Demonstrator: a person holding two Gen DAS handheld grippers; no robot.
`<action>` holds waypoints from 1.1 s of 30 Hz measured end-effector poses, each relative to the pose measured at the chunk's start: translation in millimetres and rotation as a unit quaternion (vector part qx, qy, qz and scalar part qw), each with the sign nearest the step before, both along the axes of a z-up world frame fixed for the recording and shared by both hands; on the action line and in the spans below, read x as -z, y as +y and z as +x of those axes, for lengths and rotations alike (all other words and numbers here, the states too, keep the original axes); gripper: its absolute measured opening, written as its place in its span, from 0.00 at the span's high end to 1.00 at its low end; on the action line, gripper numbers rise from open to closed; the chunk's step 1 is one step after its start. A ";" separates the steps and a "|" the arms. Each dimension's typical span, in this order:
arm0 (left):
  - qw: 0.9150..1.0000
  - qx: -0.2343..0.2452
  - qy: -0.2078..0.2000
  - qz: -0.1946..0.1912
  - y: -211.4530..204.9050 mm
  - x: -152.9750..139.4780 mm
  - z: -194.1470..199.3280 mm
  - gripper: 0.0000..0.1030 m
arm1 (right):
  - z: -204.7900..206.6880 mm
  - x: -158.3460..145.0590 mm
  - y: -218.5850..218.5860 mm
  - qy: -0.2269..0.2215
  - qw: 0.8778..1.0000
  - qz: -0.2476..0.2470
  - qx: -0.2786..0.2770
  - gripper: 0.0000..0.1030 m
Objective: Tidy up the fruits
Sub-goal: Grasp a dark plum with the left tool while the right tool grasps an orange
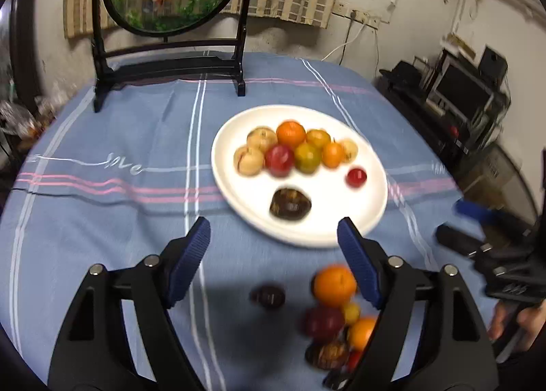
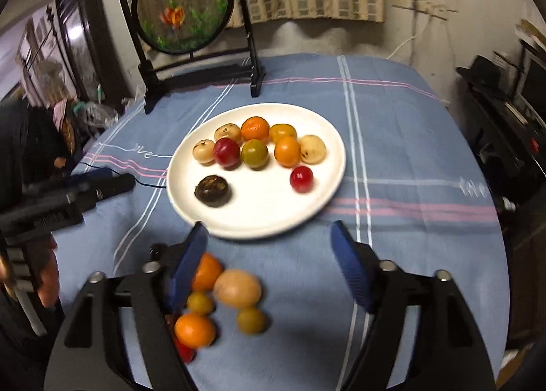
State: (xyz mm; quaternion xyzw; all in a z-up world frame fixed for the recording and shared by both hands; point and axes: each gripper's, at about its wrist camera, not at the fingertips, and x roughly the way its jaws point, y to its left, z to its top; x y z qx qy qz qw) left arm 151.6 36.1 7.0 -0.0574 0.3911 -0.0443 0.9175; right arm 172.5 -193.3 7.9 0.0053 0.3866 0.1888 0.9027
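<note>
Roughly halfway: nine fruits sit on the white plate (image 2: 327,186), mid-counter. Nearer than the plate, a loose cluster of fruit (image 2: 221,302) waits on the blue cloth. Left tool (image 1: 273,237) and right tool (image 2: 268,240) both gape wide, empty.

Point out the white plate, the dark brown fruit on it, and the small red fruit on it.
white plate (image 2: 259,217): right wrist view, bare near rim
dark brown fruit (image 2: 213,191): right wrist view, centre
small red fruit (image 2: 301,179): right wrist view, centre

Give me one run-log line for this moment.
left hand-held gripper: open, empty | right hand-held gripper: open, empty | plate: holds fruit | loose fruit: on cloth, near side of plate
</note>
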 end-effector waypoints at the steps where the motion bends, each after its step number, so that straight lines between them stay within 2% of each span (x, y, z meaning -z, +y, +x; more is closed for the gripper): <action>1: 1.000 0.001 -0.002 0.008 -3.4 2.1 -10.0 0.22 | -9.8 -0.1 -1.9 -0.007 1.000 -0.001 0.008 0.07; 8: 0.999 0.027 0.032 0.007 -11.7 27.8 -59.7 0.21 | -38.1 6.0 1.1 0.008 1.000 -0.006 0.016 0.07; 14: 0.999 0.014 0.038 0.000 4.8 34.8 -76.6 0.21 | -61.7 16.1 12.6 0.021 1.000 -0.010 -0.002 0.07; 18: 0.999 -0.001 0.042 -0.001 18.5 41.4 -85.1 0.20 | -79.1 32.0 24.0 0.031 0.999 0.021 -0.032 0.07; 19: 0.999 -0.004 0.044 -0.005 21.6 43.2 -86.4 0.20 | -79.9 37.0 27.6 0.037 0.998 0.028 -0.036 0.10; 20: 0.999 -0.005 0.045 -0.007 22.7 44.0 -87.2 0.20 | -79.2 44.3 33.1 0.049 0.997 0.035 -0.045 0.20; 23: 0.999 -0.005 0.044 -0.009 26.0 45.8 -92.7 0.20 | -71.4 62.1 46.1 0.078 0.995 0.036 -0.057 0.42; 29: 0.999 0.005 0.040 -0.006 26.6 45.3 -100.8 0.20 | -56.3 76.3 55.3 0.085 0.995 0.031 -0.045 0.54; 33: 0.999 0.012 0.038 -0.007 24.7 44.5 -102.4 0.20 | -42.9 91.5 57.5 0.109 0.993 0.037 -0.041 0.54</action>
